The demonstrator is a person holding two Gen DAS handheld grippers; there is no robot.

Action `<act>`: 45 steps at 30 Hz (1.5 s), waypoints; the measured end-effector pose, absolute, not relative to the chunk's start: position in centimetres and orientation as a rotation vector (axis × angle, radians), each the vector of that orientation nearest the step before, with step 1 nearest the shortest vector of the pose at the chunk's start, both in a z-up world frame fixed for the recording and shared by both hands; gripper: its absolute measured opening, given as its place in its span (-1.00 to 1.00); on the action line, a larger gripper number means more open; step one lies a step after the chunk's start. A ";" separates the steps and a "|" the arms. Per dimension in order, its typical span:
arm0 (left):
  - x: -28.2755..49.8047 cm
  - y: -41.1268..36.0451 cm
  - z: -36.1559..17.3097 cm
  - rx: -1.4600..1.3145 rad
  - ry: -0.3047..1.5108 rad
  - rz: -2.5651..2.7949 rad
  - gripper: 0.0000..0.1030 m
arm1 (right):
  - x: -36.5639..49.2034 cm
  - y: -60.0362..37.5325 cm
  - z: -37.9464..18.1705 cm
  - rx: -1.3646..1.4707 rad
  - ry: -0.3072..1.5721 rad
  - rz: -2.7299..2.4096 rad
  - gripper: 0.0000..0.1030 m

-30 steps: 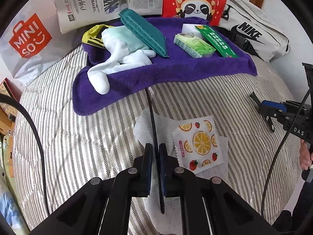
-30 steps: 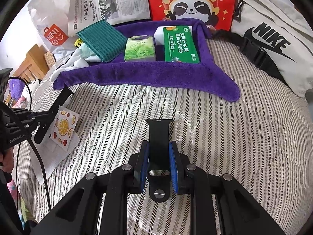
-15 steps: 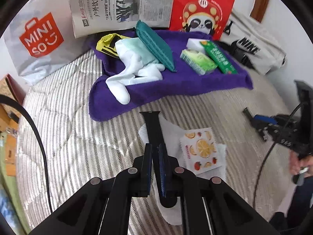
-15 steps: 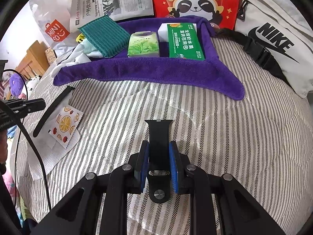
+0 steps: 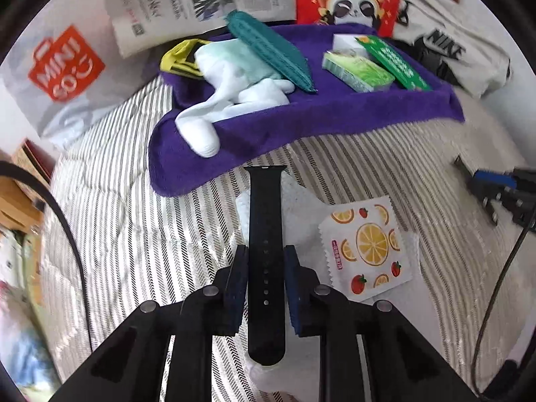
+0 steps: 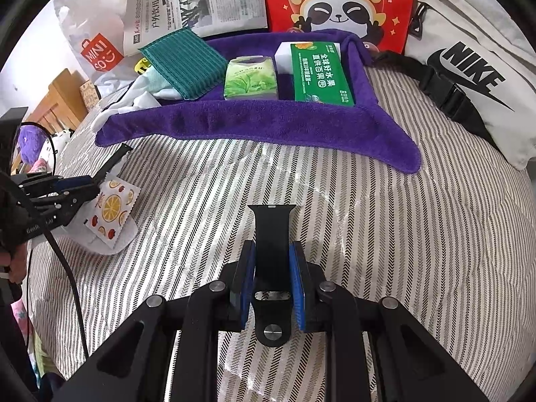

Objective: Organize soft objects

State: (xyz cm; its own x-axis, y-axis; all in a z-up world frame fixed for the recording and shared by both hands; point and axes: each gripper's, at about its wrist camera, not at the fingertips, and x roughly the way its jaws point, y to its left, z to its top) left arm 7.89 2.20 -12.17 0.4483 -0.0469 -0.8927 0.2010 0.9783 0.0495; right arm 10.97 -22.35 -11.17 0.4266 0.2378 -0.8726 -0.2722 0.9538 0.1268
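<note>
- Watch strap, long holed half (image 5: 266,254), lies flat between the left gripper (image 5: 264,269) pads, above the white cloth (image 5: 301,197); jaws have just been opening, seemingly slack.
- Right gripper (image 6: 272,268) clamps the buckle half (image 6: 271,251); carry both gently to the purple towel (image 6: 254,124).

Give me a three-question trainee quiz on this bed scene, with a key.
1. What is the right gripper shut on? A) black buckle strap B) a sock C) a newspaper
2. True or false: the fruit-print sachet lies on the purple towel.
3. What lies across the white socks?
Key: 1 A. 2 False; it lies on white tissue, off the towel. 3 The teal ribbed cloth.
</note>
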 end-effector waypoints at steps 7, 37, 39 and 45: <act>7.7 4.3 -10.2 0.075 1.058 -0.140 -0.61 | 11.1 -22.3 -11.4 -0.036 1.089 0.320 -0.60; 8.4 9.3 -8.3 -0.051 1.039 -0.132 -0.62 | 11.3 -21.4 -10.5 -0.054 1.071 0.335 -0.60; 8.0 9.3 -7.9 -0.055 1.027 -0.140 -0.62 | 11.2 -21.1 -10.3 -0.056 1.067 0.347 -0.60; 6.8 9.7 -7.2 -0.064 1.009 -0.134 -0.62 | 11.2 -20.6 -9.6 -0.062 1.056 0.374 -0.60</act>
